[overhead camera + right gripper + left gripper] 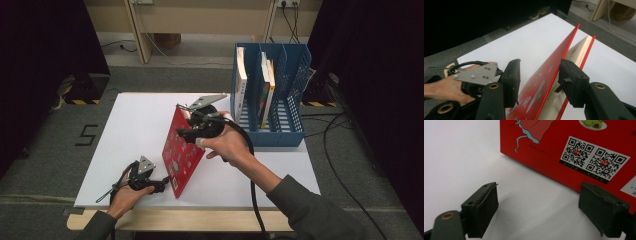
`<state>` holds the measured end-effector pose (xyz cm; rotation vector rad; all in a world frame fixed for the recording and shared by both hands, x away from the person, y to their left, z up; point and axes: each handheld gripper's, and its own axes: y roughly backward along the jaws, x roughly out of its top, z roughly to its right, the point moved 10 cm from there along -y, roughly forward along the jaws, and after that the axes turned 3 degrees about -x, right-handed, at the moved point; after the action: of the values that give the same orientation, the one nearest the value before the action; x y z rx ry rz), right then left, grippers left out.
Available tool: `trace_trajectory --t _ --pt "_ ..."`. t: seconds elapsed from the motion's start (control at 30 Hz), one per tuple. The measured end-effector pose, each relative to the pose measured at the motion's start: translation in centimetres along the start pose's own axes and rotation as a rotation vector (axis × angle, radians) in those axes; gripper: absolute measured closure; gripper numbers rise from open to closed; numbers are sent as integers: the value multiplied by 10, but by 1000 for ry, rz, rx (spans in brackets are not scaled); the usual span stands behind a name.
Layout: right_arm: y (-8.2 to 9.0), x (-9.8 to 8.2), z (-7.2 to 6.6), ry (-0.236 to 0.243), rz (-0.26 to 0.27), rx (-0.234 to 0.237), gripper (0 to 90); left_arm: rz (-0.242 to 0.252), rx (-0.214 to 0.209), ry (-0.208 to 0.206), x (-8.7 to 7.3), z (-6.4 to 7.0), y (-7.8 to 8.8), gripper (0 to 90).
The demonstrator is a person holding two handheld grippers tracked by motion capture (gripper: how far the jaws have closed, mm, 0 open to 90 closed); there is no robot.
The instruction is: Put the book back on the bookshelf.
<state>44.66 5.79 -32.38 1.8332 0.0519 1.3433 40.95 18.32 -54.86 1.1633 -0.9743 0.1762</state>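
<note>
The book [183, 151] was a red hardcover, its cover printed with small pictures and, low on the side facing the left gripper [159, 184], two black-and-white square codes (a drawn red cloth bag sat above them). It stood tilted on the white table [140, 130], a lower corner resting near the front edge, its long axis running from that corner up and away toward the blue file rack [272, 95] at the table's far right. In the right gripper view its pale page edges showed between the two red covers.

The right gripper [186, 125] gripped the book near its upper edge, one jaw on each side of the front cover and some pages. The left gripper sat low on the table just beside the book's bottom corner, jaws standing wide apart with bare table between them, holding nothing.

Books stood upright in the rack's slots.
</note>
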Motion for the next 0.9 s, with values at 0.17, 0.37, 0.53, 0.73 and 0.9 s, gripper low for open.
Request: trace_trajectory --t 0.17,0.37,0.53,0.73,0.9 --pt "-2 11 -21 52 -9 24 523 4 1 2 0 0 0 149" --pt "-4 18 -34 83 -18 43 508 3 9 -5 1 0 0 147" --pt "-5 20 -40 86 -27 68 496 11 22 -28 2 2 0 166" --pt "-6 22 -39 101 -35 81 483 32 15 -30 7 10 -2 219" --pt "-6 22 -37 98 -36 83 477 53 -9 -8 9 13 -2 224"
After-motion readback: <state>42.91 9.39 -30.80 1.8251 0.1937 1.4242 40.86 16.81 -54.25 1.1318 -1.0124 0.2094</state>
